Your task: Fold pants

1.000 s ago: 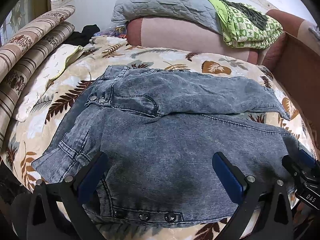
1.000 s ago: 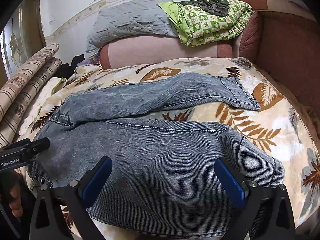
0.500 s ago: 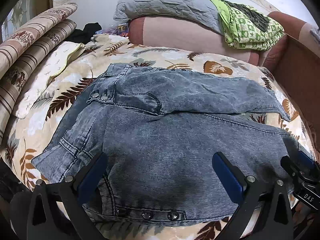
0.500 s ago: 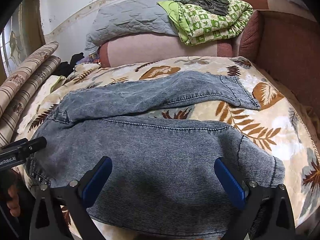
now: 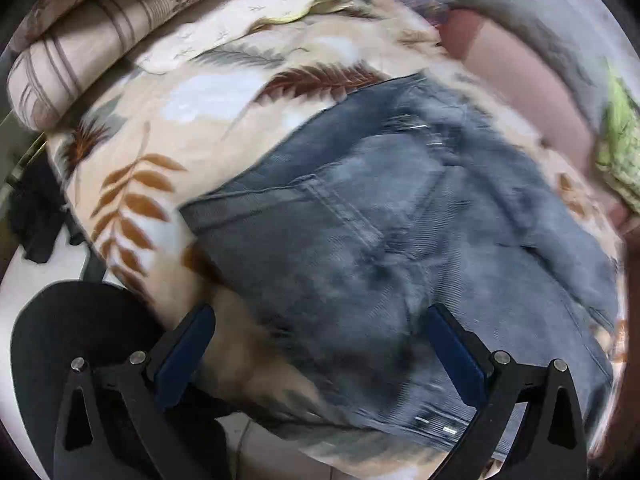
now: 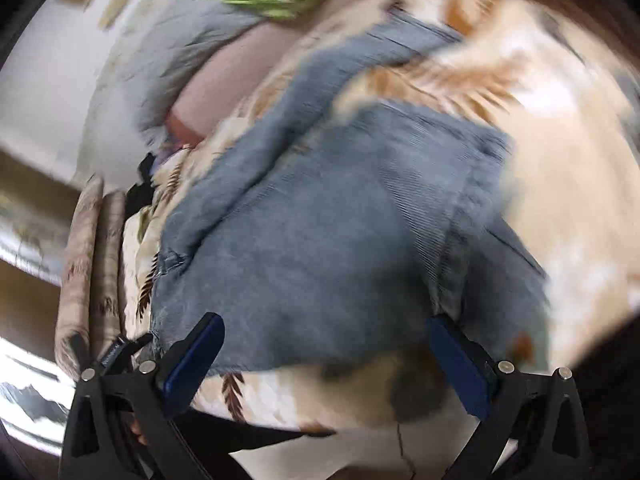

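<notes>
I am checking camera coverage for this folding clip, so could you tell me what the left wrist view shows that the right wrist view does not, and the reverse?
Only the left wrist view shows the jeans' back pocket stitching and waistband rivets. Only the right wrist view shows both pant legs, the far leg's hem, the near leg's cuff and the white wall. Both show the jeans lying on the leaf-print blanket, striped bolsters, and an open, empty gripper: left, right.

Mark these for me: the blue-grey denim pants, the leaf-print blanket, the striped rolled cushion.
blue-grey denim pants (image 5: 400,248): left wrist view, on the seat panel near the pocket seam.
leaf-print blanket (image 5: 168,128): left wrist view, on bare fabric left of the pants.
striped rolled cushion (image 5: 80,52): left wrist view, on its rounded side.
</notes>
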A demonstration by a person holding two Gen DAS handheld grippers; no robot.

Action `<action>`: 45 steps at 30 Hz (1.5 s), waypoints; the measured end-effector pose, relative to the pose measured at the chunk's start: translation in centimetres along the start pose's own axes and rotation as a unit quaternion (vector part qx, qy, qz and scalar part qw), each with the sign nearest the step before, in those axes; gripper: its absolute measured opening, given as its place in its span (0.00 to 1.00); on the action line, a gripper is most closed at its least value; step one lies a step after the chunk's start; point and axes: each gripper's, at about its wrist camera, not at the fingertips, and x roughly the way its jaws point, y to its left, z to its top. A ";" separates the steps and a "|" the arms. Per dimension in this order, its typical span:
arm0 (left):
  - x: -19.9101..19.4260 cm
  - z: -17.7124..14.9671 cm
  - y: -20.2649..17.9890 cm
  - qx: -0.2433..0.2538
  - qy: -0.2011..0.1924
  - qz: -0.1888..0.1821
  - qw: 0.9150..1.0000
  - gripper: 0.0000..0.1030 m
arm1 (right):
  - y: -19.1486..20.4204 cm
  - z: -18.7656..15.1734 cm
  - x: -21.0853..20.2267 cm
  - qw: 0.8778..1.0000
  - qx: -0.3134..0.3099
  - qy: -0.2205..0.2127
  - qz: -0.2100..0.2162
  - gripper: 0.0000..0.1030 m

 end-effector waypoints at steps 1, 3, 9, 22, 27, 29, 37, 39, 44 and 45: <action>0.0 0.0 -0.4 0.017 -0.005 0.000 1.000 1.00 | -0.4 0.0 -0.2 1.000 0.008 -0.001 0.006 1.00; 0.3 -0.1 -1.4 0.046 0.001 -0.002 0.999 1.00 | -0.6 0.4 -0.9 1.000 0.022 -0.005 -0.001 1.00; 1.7 -0.2 -0.7 0.030 0.018 -0.027 0.999 1.00 | -1.0 1.1 -4.9 0.996 0.023 -0.067 -0.048 1.00; 2.0 -0.3 -0.8 0.054 0.014 -0.044 0.997 1.00 | -1.4 10.4 -0.1 0.978 -0.090 -0.020 -0.188 0.18; 2.3 -0.1 -1.3 0.056 0.010 -0.039 0.998 1.00 | 0.6 15.4 -2.3 0.945 -0.163 -0.107 -0.262 0.45; 2.4 0.0 -1.4 0.056 0.012 -0.042 0.997 1.00 | -0.1 16.3 -0.6 0.920 -0.186 -0.087 -0.335 0.81; 2.1 -0.3 -0.8 0.060 0.008 -0.047 0.997 1.00 | -3.6 10.4 -5.2 0.955 -0.084 -0.088 -0.272 0.87; 2.1 -0.3 -0.8 0.061 0.007 -0.045 0.997 1.00 | -4.2 8.8 -4.9 0.962 -0.073 -0.059 -0.255 0.87; 2.0 -0.3 -0.7 0.061 0.013 -0.051 0.997 1.00 | -4.9 8.5 -2.5 0.958 -0.097 -0.022 -0.268 0.33; 1.9 -0.2 -0.6 0.061 0.016 -0.053 0.997 1.00 | -4.9 8.4 -2.1 0.955 -0.108 -0.013 -0.276 0.32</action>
